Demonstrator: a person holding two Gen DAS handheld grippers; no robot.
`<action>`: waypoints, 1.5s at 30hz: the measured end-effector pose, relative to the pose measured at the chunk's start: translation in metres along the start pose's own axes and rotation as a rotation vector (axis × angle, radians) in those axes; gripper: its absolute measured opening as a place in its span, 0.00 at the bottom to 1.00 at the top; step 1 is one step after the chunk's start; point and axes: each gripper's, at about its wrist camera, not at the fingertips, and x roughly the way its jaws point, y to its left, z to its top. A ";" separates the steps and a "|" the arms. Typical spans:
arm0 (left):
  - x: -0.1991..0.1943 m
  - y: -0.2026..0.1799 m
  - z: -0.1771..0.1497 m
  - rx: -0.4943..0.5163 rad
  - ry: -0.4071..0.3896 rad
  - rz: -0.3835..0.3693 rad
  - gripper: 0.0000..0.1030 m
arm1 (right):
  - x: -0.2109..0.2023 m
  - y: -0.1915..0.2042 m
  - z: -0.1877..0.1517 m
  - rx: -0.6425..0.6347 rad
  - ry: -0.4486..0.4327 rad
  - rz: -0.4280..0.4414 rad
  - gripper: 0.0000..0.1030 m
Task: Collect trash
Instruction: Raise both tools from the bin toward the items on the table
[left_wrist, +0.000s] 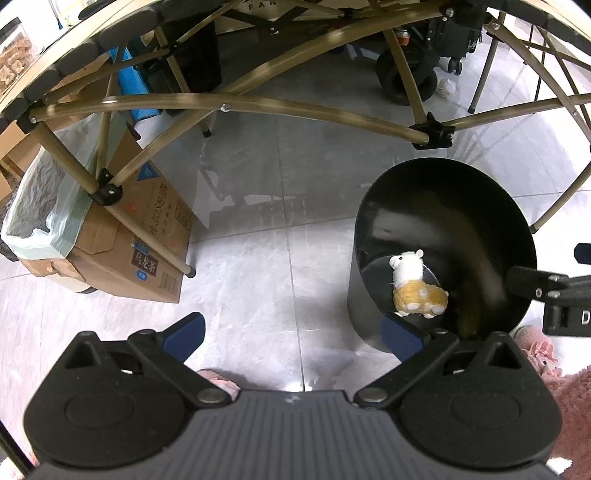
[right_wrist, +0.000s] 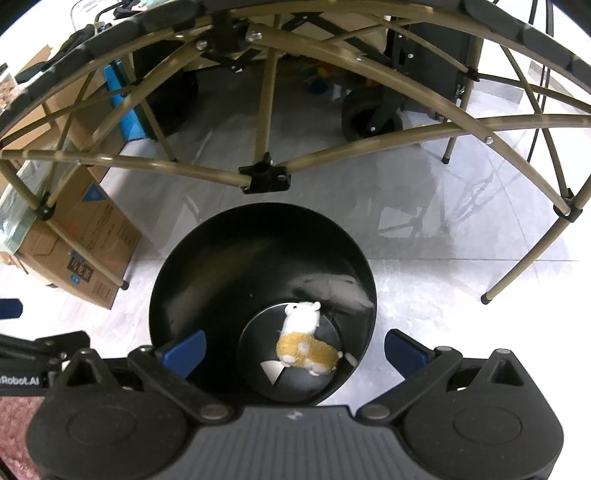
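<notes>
Plush alpaca (right_wrist: 306, 341) lies at the bottom of the black bin (right_wrist: 192, 266). Right gripper (right_wrist: 293, 349) above the bin mouth, jaws wide, empty. Left gripper (left_wrist: 293, 338) beside the bin, wide, empty.

bin (right_wrist: 258, 258) floor: partly hidden by plush toy (right_wrist: 306, 343) | white scrap (right_wrist: 271, 369): unidentifiable
</notes>
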 end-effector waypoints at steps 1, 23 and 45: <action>-0.001 0.000 0.000 0.002 -0.002 -0.002 1.00 | -0.001 0.000 -0.001 -0.001 0.006 0.002 1.00; -0.058 -0.017 -0.007 0.025 -0.209 -0.039 1.00 | -0.086 -0.034 -0.027 0.012 -0.126 0.003 1.00; -0.147 -0.019 0.046 -0.075 -0.541 -0.080 1.00 | -0.174 -0.049 0.011 0.008 -0.456 0.015 1.00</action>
